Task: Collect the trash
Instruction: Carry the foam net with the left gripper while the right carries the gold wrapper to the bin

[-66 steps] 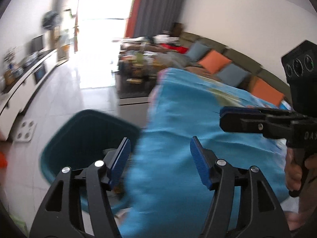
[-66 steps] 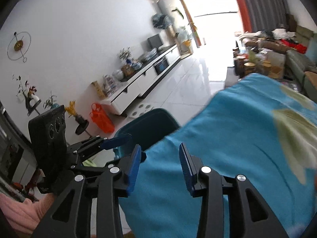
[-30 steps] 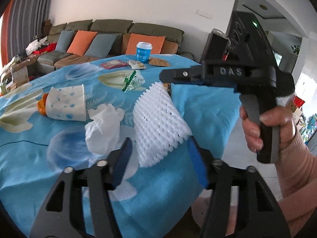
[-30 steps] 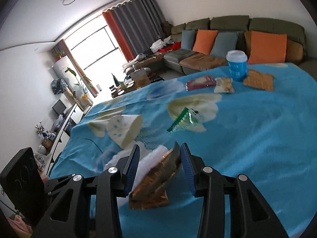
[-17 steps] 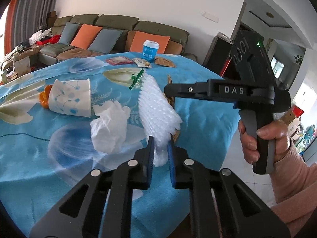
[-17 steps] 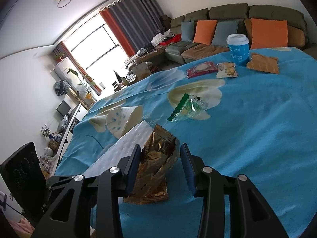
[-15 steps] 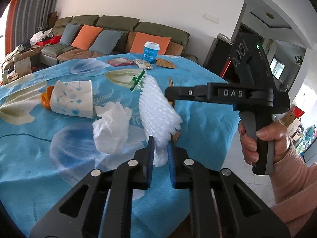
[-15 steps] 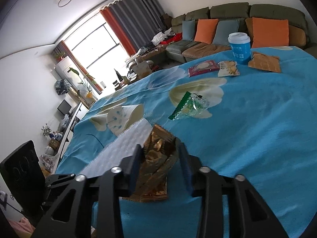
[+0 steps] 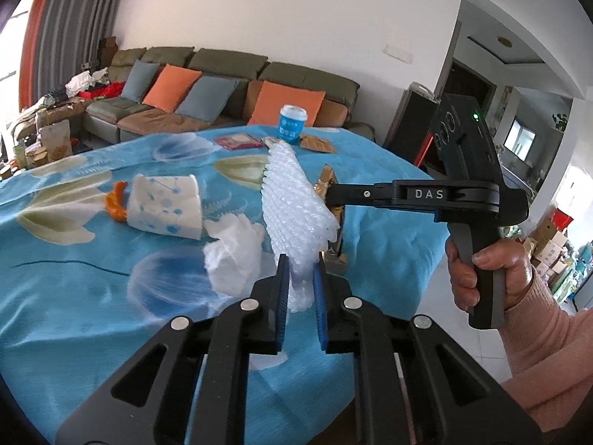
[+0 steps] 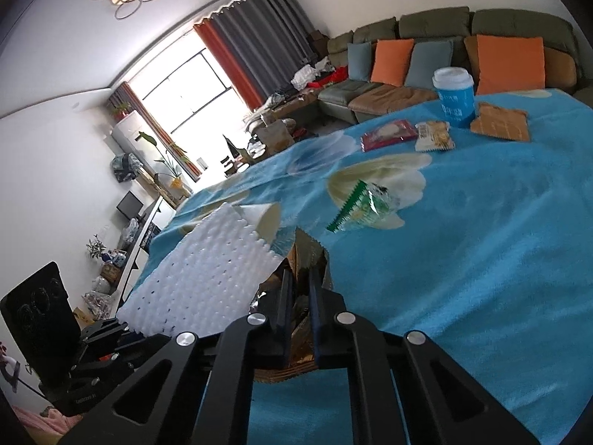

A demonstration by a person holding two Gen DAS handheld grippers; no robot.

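Observation:
My left gripper (image 9: 299,272) is shut on a white foam net (image 9: 296,207) and holds it upright above the blue tablecloth (image 9: 74,296). Just beside it, my right gripper (image 10: 298,289) has a crinkled golden-brown wrapper (image 10: 309,256) between its pads, and its jaws are closing on it. In the left wrist view a hand (image 9: 485,270) holds the right gripper (image 9: 331,194) at the right. In the right wrist view the foam net (image 10: 207,278) covers the lower left. A crumpled tissue (image 9: 233,256) and a tipped paper cup (image 9: 165,207) with orange peel (image 9: 115,204) lie to the left.
A green wrapper (image 10: 361,207) lies mid-table. At the far edge stand a blue cup (image 10: 454,96), a red packet (image 10: 389,135), a snack packet (image 10: 433,135) and a brown packet (image 10: 500,122). A sofa (image 9: 222,74) is beyond; the table edge drops off at the right.
Both grippers swung from a teal bin to the table. The left jaws shut on the foam net and raised it. The right jaws narrowed onto the brown wrapper.

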